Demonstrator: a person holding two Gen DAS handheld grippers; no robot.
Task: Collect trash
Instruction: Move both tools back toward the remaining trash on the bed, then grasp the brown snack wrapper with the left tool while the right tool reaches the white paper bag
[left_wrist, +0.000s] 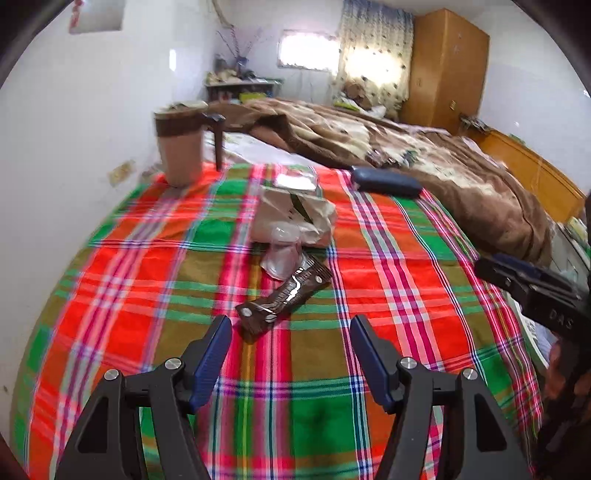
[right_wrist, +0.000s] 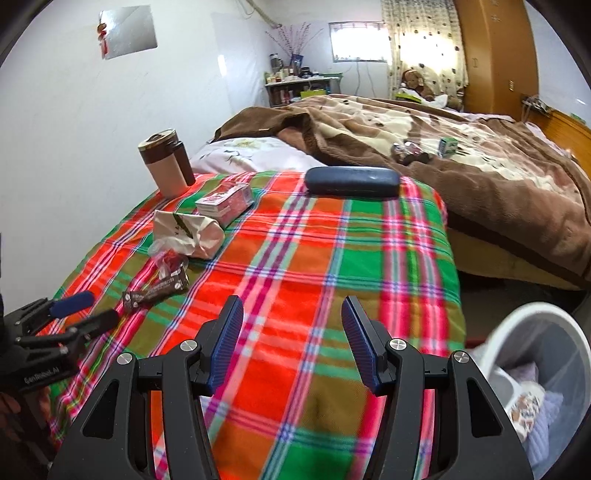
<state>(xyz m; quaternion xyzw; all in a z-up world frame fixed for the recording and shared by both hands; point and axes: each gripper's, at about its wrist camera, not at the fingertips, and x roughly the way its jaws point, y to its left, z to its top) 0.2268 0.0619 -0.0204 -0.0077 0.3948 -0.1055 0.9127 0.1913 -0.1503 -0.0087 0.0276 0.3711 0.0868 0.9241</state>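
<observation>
brown wrapper (left_wrist: 286, 299) flat on plaid cloth; crumpled plastic (left_wrist: 280, 254) touching, white bag (left_wrist: 295, 218) behind

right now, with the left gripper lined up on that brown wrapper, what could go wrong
The left gripper is open just short of the brown wrapper, which lies flat on the plaid cloth; the fingers may pinch cloth instead. The clear plastic overlaps the wrapper's far end and could drag along. The bin sits below the table's right edge, so a carry might drop it.

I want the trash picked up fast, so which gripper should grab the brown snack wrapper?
Left. The left gripper is open just short of the brown snack wrapper; the right gripper is farther off.
</observation>
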